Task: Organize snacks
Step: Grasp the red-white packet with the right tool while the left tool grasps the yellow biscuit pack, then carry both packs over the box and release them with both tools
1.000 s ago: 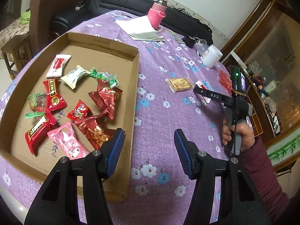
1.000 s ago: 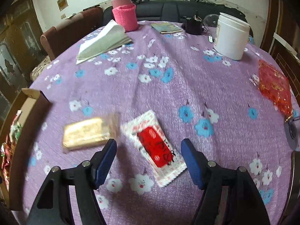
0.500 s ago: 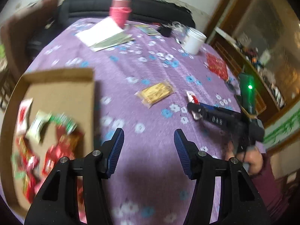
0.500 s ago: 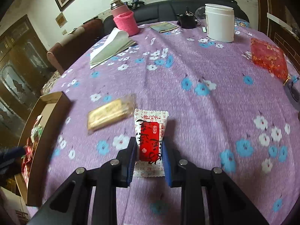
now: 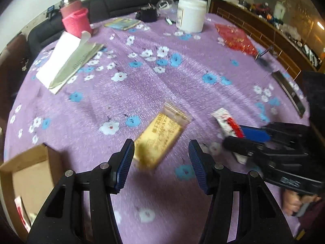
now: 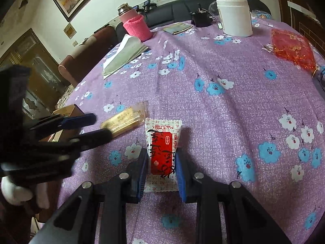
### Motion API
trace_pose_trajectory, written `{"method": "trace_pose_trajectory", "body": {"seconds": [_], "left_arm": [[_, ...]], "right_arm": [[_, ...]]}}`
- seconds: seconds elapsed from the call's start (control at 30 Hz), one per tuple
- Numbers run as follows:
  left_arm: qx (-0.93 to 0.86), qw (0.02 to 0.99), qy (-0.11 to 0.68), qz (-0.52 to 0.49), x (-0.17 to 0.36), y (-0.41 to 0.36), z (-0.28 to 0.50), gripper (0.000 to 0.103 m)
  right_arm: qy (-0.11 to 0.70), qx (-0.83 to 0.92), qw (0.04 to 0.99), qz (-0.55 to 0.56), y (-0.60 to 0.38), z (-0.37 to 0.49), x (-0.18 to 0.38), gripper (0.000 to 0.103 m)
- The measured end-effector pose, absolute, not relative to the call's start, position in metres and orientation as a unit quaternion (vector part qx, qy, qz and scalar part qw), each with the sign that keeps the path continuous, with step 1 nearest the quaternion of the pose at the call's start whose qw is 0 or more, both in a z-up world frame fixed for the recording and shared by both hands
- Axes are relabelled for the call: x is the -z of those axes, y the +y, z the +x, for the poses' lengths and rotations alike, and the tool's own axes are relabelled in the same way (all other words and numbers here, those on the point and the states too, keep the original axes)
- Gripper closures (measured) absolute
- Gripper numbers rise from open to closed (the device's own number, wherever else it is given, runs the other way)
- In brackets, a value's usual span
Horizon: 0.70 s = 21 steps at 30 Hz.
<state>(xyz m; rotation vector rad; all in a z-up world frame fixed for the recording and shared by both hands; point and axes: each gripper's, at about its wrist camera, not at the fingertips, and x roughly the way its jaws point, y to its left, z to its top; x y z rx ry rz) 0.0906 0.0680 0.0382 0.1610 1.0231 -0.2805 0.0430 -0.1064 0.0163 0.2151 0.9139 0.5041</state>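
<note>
While right gripper [image 6: 160, 169] pinches red-and-white packet [image 6: 162, 152] | left gripper [image 5: 161, 160] wide open, holding nothing | cardboard box [image 5: 30, 174]: contents blurred

- Red-and-white snack packet [image 6: 162, 152]: flat on purple cloth, pinched at both long edges.
- Gold snack packet [image 5: 161, 135]: flat, lying diagonal, just beside it.

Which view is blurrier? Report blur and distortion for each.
Left wrist view: motion-smeared, the gold snack packet and right gripper streaky. Right wrist view: sharper, print on the red-and-white packet readable, left gripper blurred. Both bend the purple tablecloth fisheye-round.
</note>
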Motion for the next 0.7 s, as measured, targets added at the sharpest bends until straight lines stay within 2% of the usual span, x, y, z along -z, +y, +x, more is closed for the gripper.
{"method": "trace_pose_trajectory", "body": {"seconds": [0.13, 0.2, 0.3, 0.43, 0.47, 0.53, 0.57, 0.6, 0.7], "left_arm": [[0.138, 0.854, 0.492, 0.095, -0.028, 0.059, 0.102, 0.045], [0.139, 0.852, 0.495, 0.102, -0.025, 0.054, 0.107, 0.030], [0.131, 0.845, 0.505, 0.114, -0.014, 0.047, 0.115, 0.024], [0.130, 0.855, 0.492, 0.100, -0.012, 0.048, 0.115, 0.023], [0.130, 0.856, 0.491, 0.098, -0.012, 0.048, 0.113, 0.027], [0.136, 0.855, 0.489, 0.101, -0.015, 0.046, 0.107, 0.046], [0.140, 0.854, 0.490, 0.103, -0.016, 0.044, 0.104, 0.063], [0.144, 0.851, 0.494, 0.107, -0.018, 0.041, 0.101, 0.070], [0.145, 0.847, 0.496, 0.128, -0.019, 0.034, 0.089, 0.070]], "right_arm": [[0.439, -0.242, 0.859, 0.105, -0.107, 0.046, -0.016, 0.073], [0.439, -0.242, 0.859, 0.106, -0.107, 0.047, -0.016, 0.073], [0.437, -0.240, 0.860, 0.104, -0.106, 0.046, -0.016, 0.073], [0.436, -0.239, 0.861, 0.109, -0.107, 0.047, -0.015, 0.073], [0.436, -0.239, 0.861, 0.111, -0.107, 0.046, -0.015, 0.073], [0.436, -0.238, 0.861, 0.111, -0.107, 0.046, -0.016, 0.073], [0.435, -0.236, 0.862, 0.110, -0.107, 0.045, -0.016, 0.073], [0.434, -0.233, 0.864, 0.108, -0.107, 0.044, -0.016, 0.073], [0.428, -0.226, 0.869, 0.104, -0.108, 0.042, -0.018, 0.074]]}}
